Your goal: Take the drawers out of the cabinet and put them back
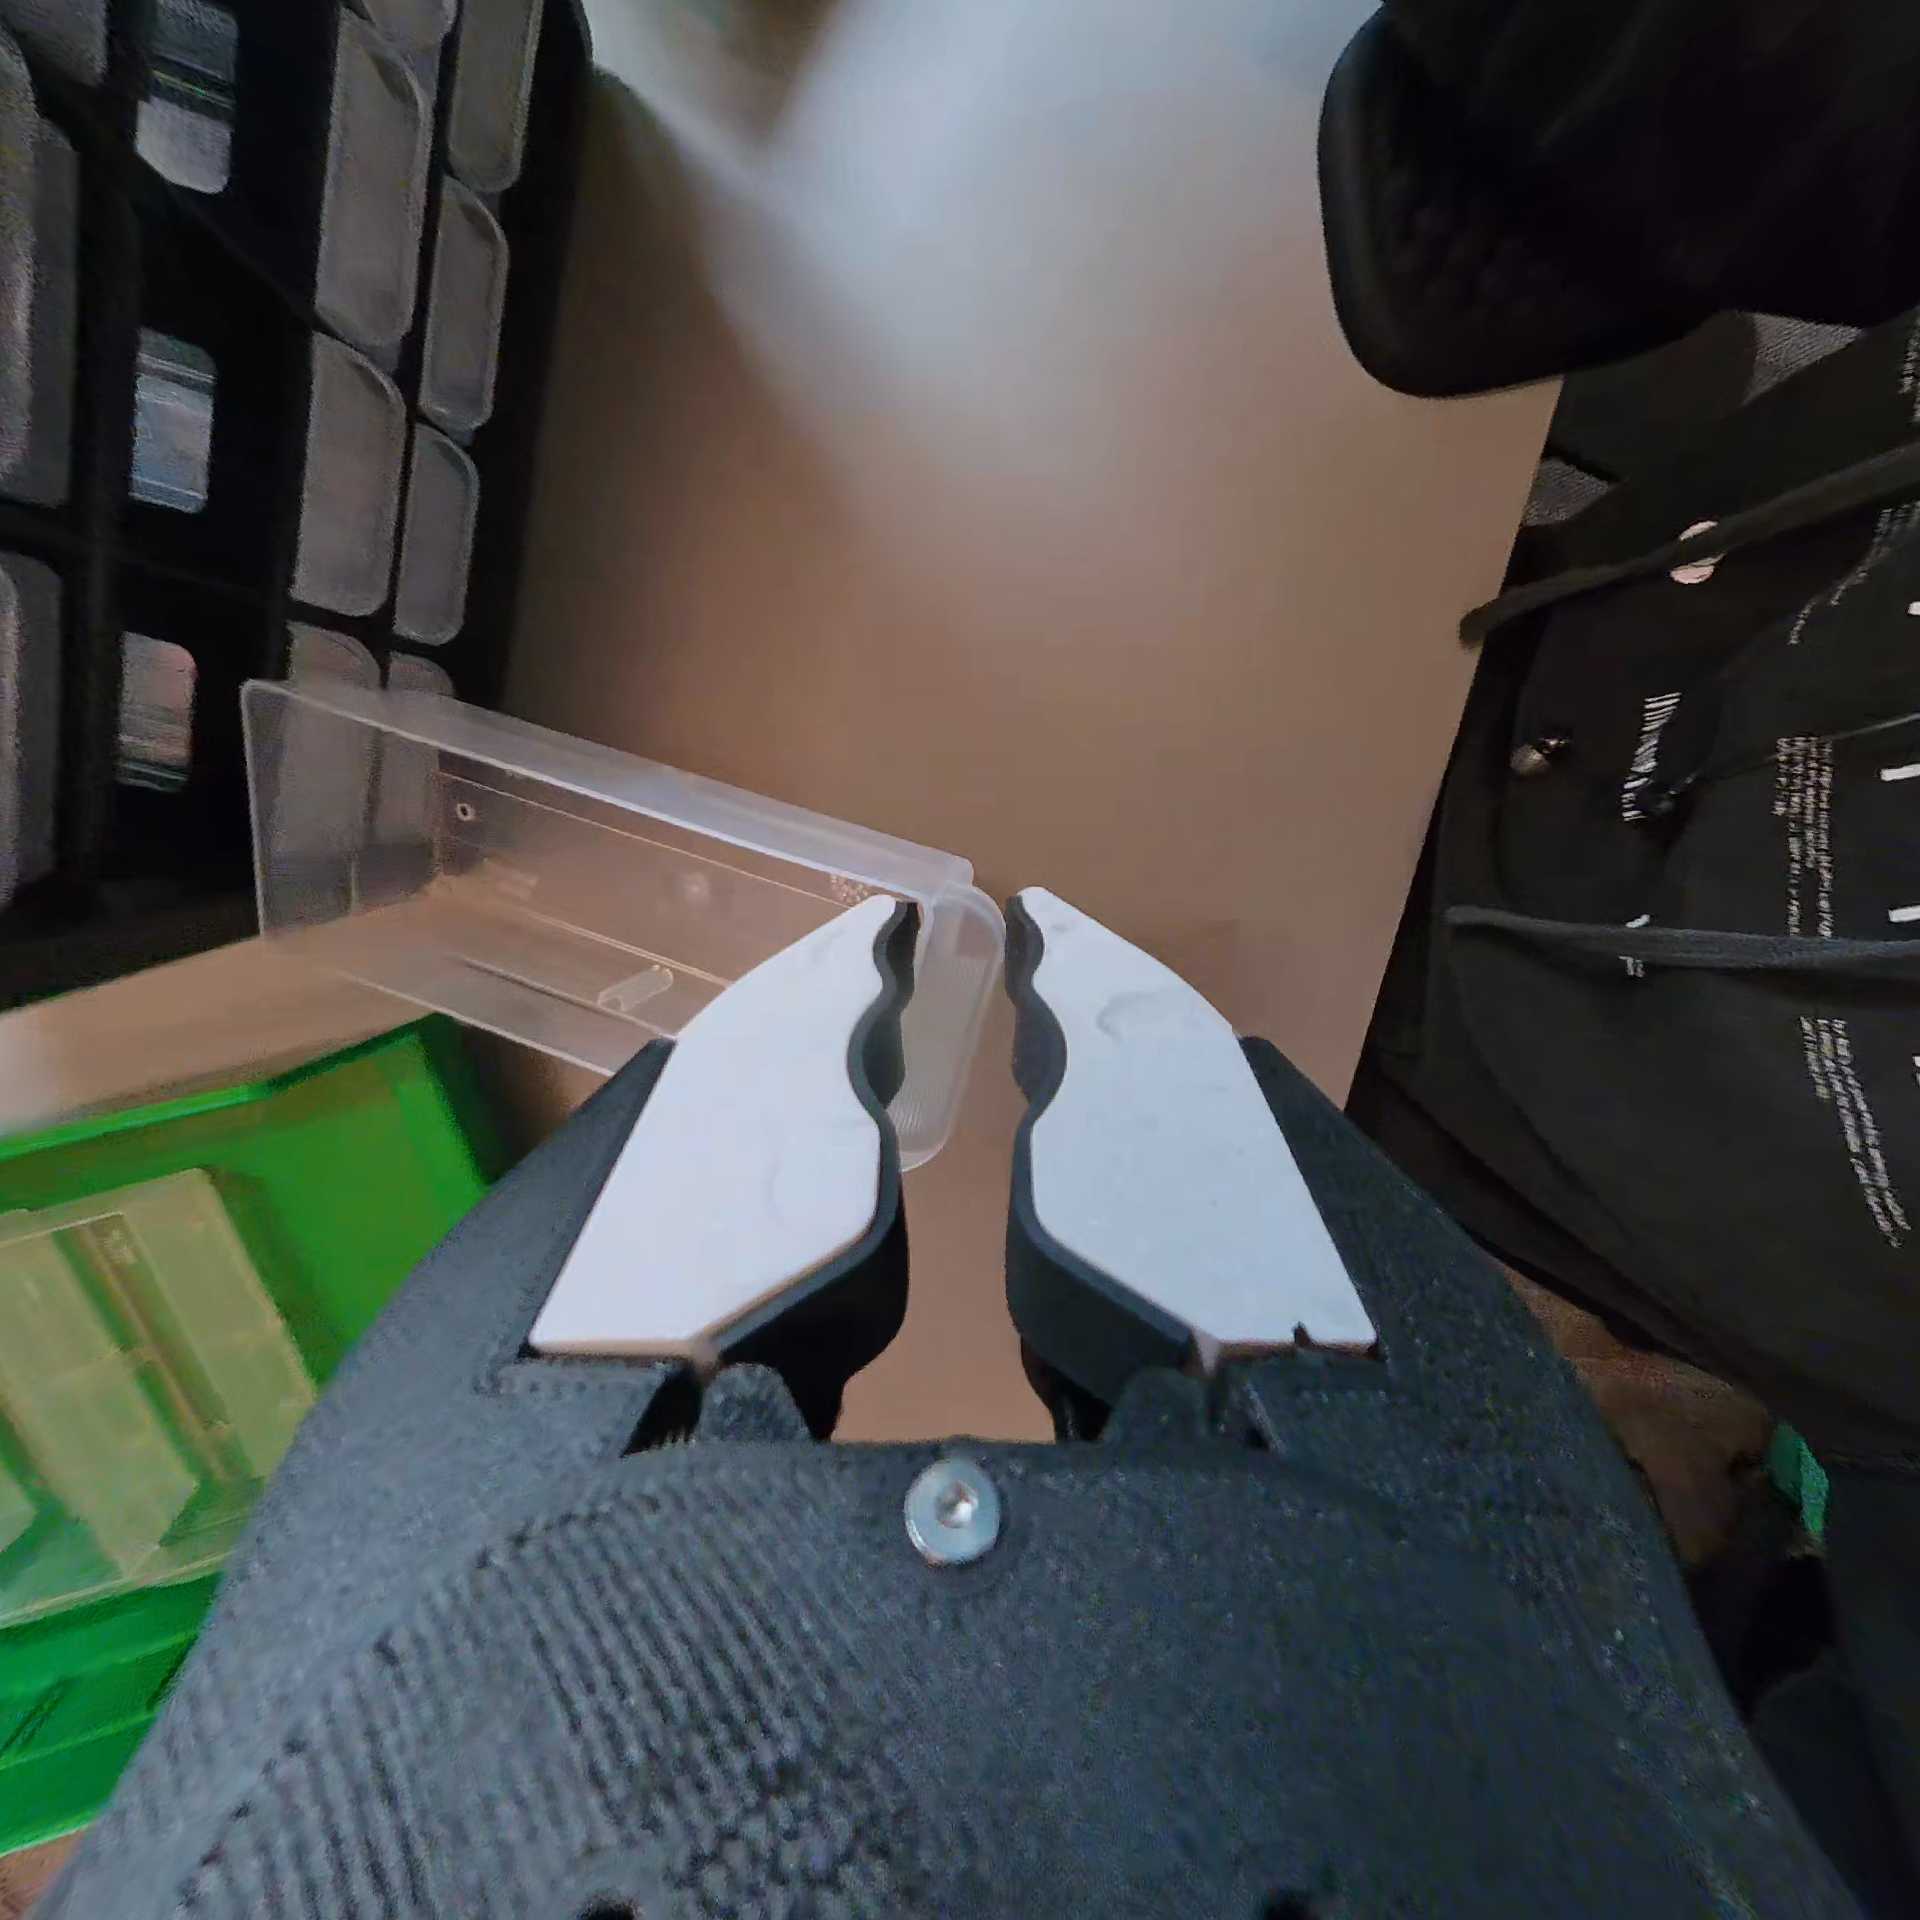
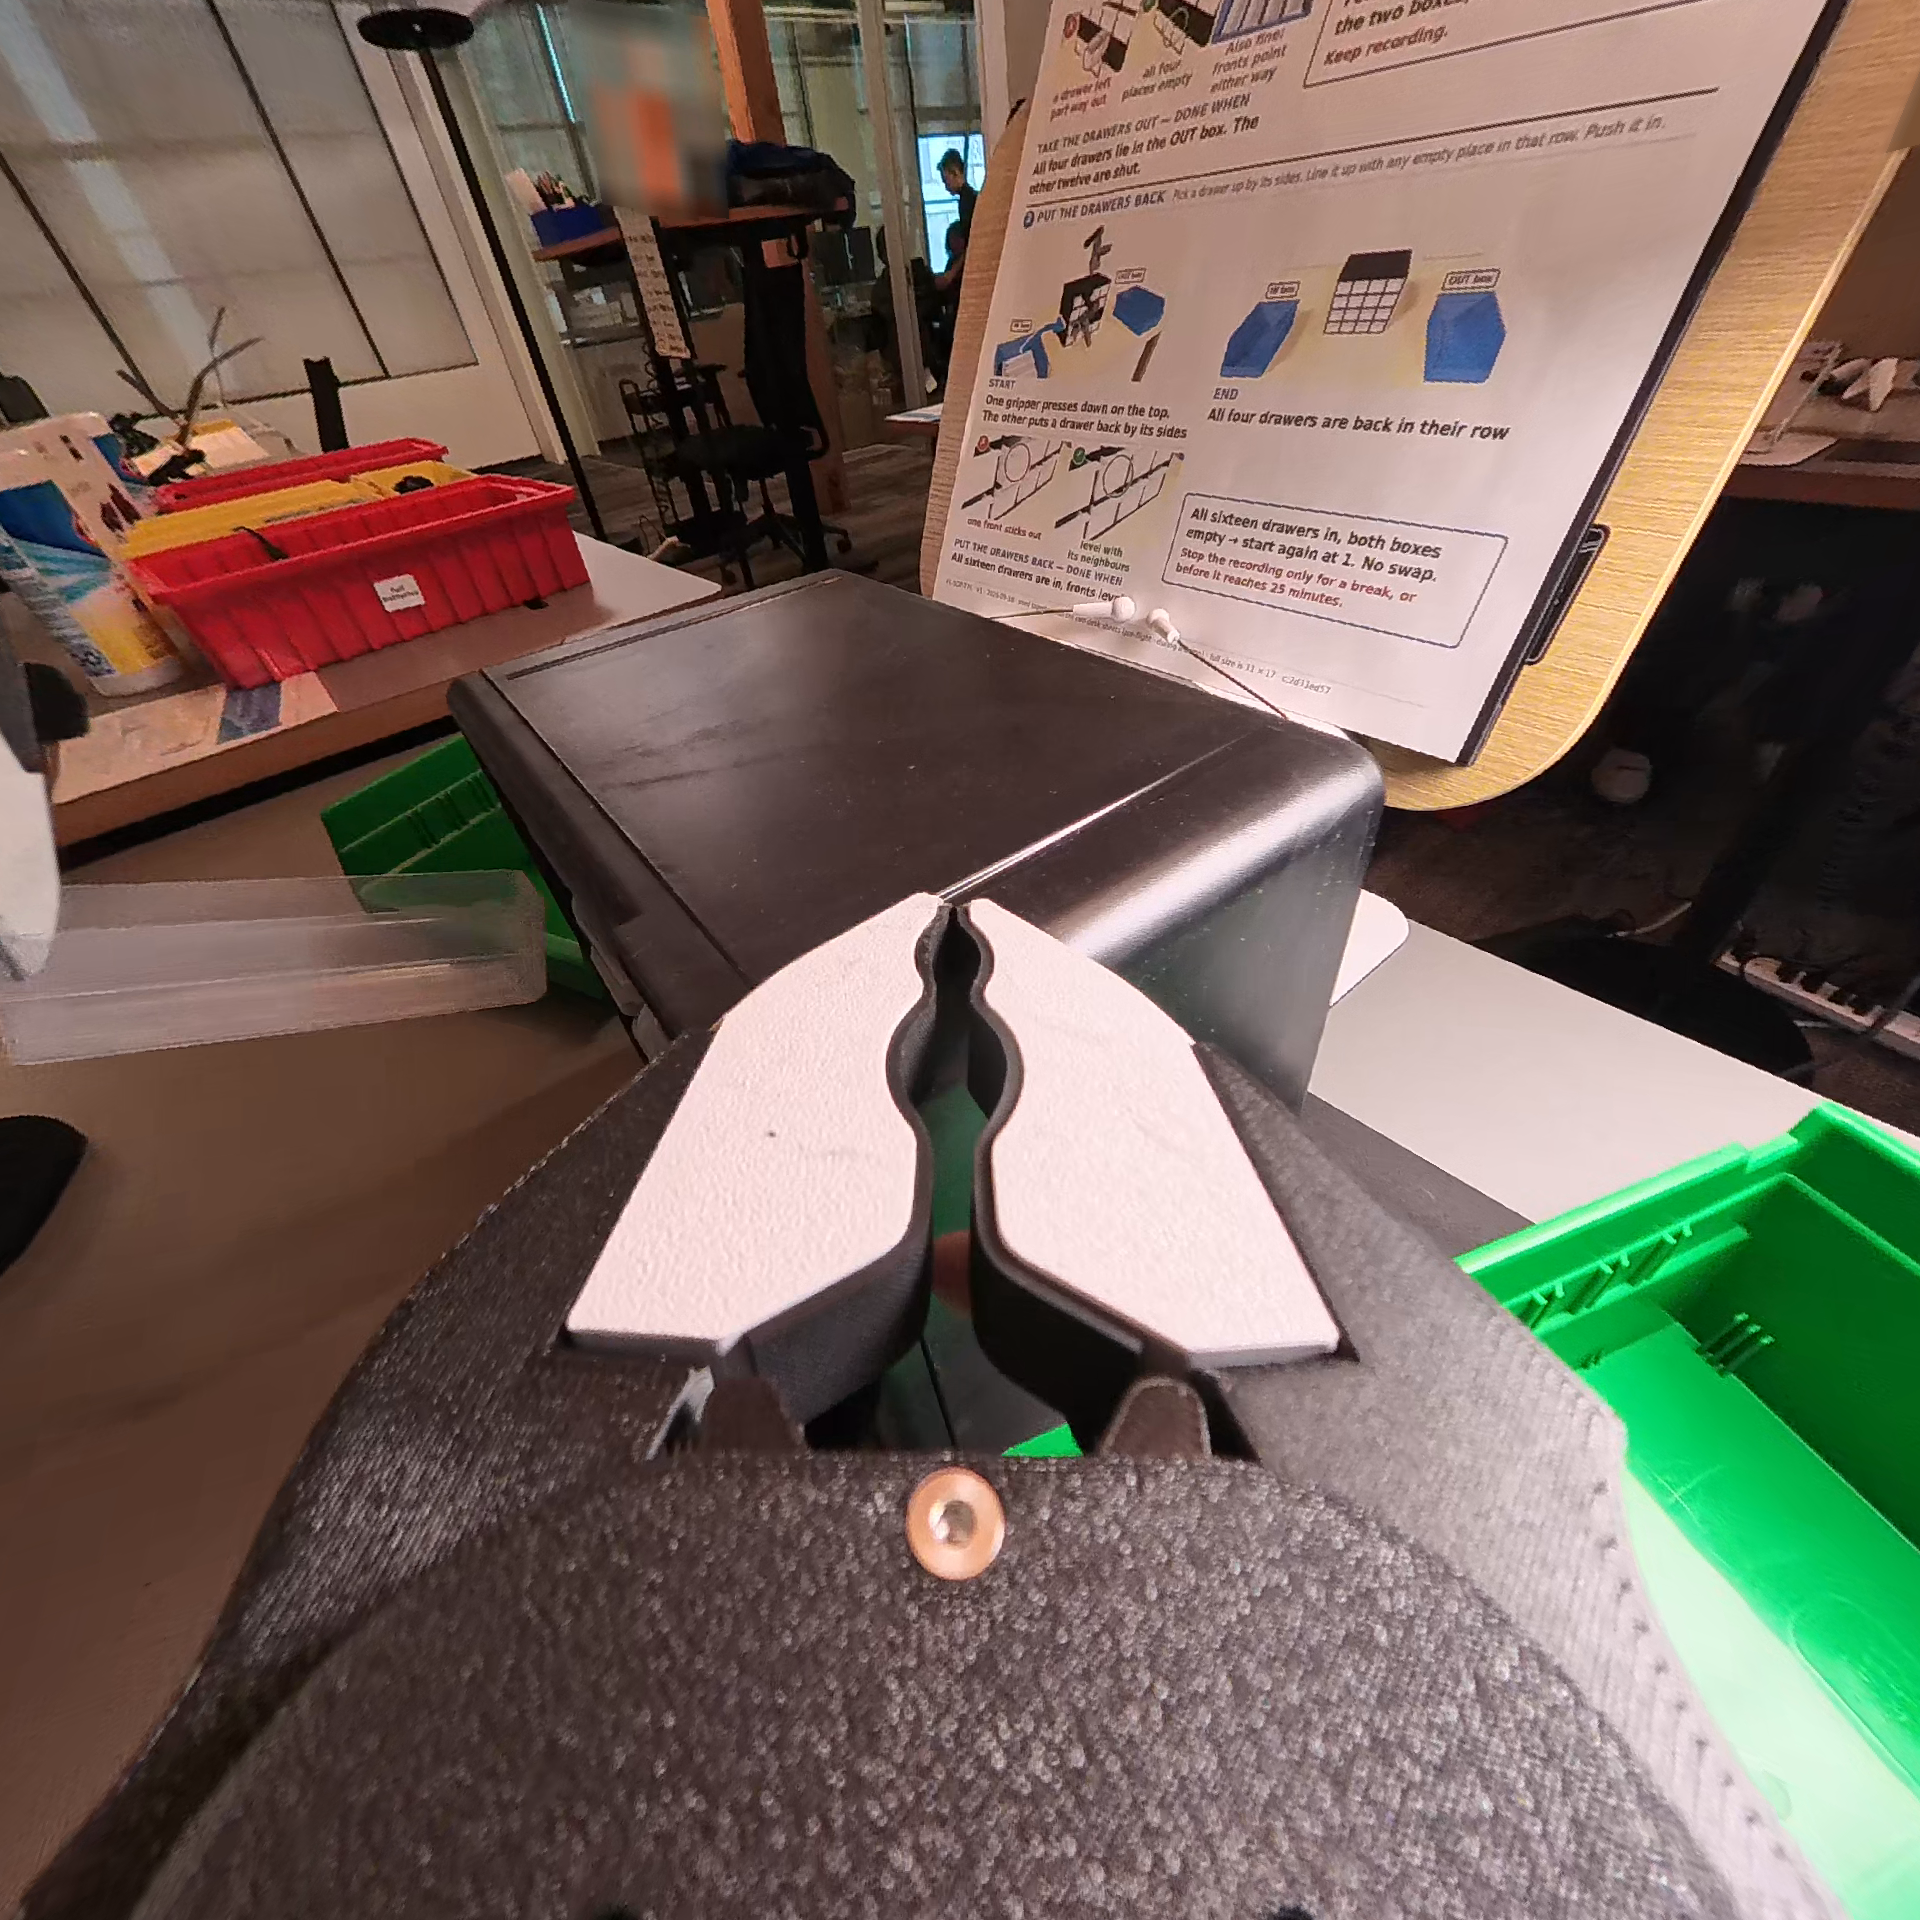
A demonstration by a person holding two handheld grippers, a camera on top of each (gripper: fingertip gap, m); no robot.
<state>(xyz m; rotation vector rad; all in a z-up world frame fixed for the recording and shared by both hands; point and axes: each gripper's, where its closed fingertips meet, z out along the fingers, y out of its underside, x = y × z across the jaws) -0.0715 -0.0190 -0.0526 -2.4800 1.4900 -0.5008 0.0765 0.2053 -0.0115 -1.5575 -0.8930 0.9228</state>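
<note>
In the left wrist view, the left gripper (image 1: 958,914) has its jaws slightly parted around the front handle tab of a clear drawer (image 1: 582,883); whether the pads actually pinch the tab cannot be told. The drawer hangs tilted over the tan table (image 1: 1039,623), out of the cabinet (image 1: 260,364), whose rows of shut drawers fill the upper left. A green bin (image 1: 343,1122) with pale drawers in it lies just below. To finish well, the drawer should probably be kept level and lowered clear of the bin's rim. A dark-sleeved arm (image 1: 1621,177) hangs above right. In the right wrist view, the right gripper (image 2: 953,914) has its jaws nearly closed on nothing and rests over the cabinet top (image 2: 883,727), likely steadying it. The clear drawer (image 2: 281,956) shows at left. Another green bin (image 2: 1714,1299) sits right, an instruction sheet (image 2: 1299,364) behind, and red trays (image 2: 364,571) well apart.
</note>
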